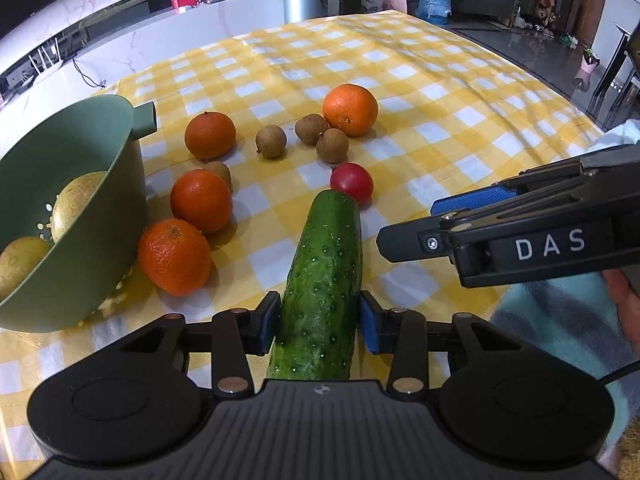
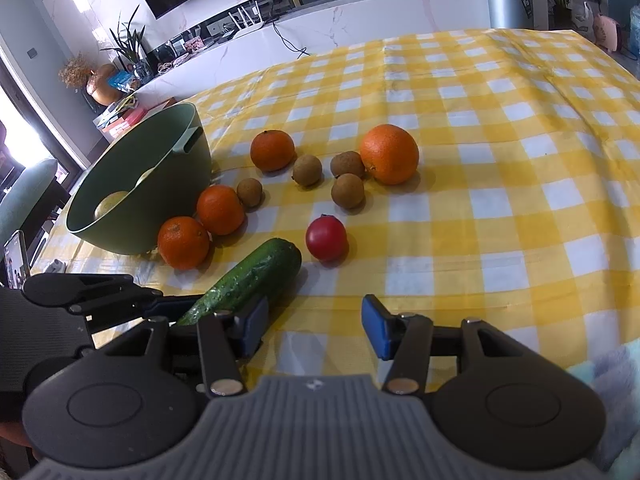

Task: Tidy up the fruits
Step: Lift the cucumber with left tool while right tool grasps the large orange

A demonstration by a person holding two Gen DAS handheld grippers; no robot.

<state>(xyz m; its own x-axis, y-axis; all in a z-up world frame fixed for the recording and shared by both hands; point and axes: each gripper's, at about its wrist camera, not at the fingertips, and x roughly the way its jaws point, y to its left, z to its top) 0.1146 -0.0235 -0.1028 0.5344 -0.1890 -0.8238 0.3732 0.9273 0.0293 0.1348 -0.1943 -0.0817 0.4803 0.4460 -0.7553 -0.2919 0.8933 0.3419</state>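
Cucumber [image 1: 324, 280] lies on the checked cloth [image 1: 460, 120] beside the green bowl [image 1: 100, 216], clamped near its butt end by the left gripper [image 1: 319, 326]. The right gripper [image 2: 314, 328] hangs half-open and empty. A level lift should spare the tomato [image 1: 352, 183].

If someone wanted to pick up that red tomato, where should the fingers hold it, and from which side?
Grip the tomato across its round middle, coming down from above. It is small and smooth, so a hold off-centre would probably slip. Its right side faces bare yellow checked cloth, while the cucumber lies near its left, so the free right gripper looks best placed.
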